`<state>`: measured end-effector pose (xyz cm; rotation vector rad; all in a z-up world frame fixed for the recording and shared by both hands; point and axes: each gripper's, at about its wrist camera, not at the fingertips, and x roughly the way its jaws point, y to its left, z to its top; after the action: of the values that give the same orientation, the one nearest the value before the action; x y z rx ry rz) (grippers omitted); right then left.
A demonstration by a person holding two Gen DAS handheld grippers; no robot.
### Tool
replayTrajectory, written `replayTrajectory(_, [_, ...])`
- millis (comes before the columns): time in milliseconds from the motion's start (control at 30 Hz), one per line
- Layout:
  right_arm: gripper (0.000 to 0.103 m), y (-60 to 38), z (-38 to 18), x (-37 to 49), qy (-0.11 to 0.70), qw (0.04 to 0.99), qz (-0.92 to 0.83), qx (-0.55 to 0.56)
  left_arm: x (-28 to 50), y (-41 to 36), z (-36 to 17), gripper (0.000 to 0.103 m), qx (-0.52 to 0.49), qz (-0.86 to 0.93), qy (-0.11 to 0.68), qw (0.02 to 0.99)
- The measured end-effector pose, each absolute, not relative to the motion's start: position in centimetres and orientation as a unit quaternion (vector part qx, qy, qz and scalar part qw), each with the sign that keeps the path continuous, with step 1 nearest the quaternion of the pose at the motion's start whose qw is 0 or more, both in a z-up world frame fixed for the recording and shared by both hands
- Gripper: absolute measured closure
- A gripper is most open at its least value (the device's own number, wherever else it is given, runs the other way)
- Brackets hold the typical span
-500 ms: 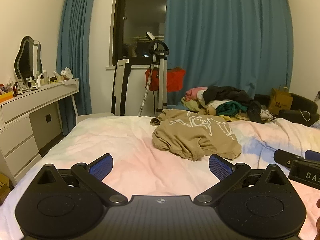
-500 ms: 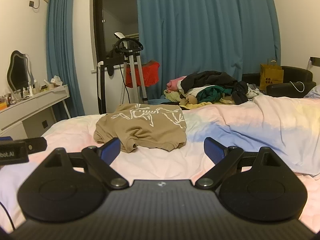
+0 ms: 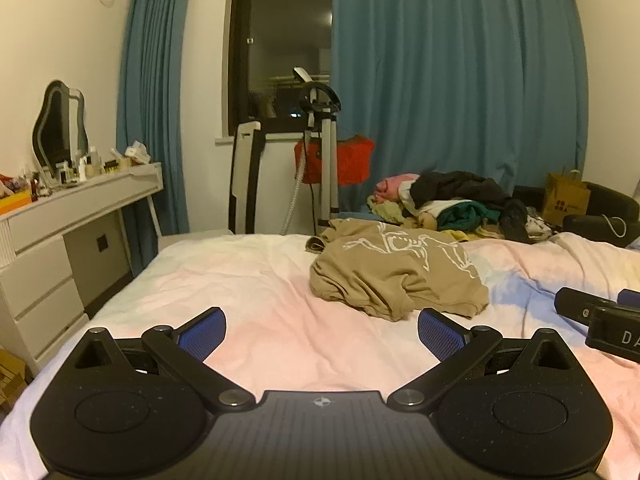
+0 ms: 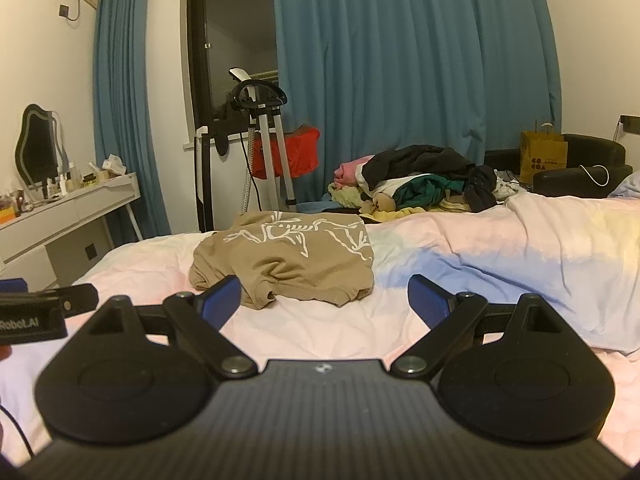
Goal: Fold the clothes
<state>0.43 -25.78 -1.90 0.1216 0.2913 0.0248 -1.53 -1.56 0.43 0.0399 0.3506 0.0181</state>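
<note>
Clothes pile [image 3: 448, 204] behind shirt [image 3: 396, 276] (crumpled)

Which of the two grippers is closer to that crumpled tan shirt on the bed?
Right. The right gripper sits just short of the tan shirt; the left gripper hangs farther back, shirt ahead to its right.

Tan shirt [image 3: 394, 276] on bed [image 3: 248, 300]
</note>
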Motion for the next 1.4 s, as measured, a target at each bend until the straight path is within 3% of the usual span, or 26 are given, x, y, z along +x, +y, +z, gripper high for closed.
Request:
replayTrajectory(600, [0.011, -25.8, -1.4, 0.2, 0.137, 0.988, 0.009, 0.077, -1.9, -1.5, 0.6, 0.001, 0.010, 0.025, 0.189, 0.982])
replayTrajectory(833, [0.011, -26.9, -1.0, -0.1, 0.129, 0.987, 0.006, 0.096, -3.1, -2.7, 0.2, 0.003, 0.049, 0.057, 0.181, 0.981])
replayTrajectory(1400, [0.011, -31.1, 0.0, -1.6, 0.124, 0.981, -0.026, 0.148, -1.3, -6.1, 1.8, 0.003, 0.013, 0.014, 0.175, 0.984])
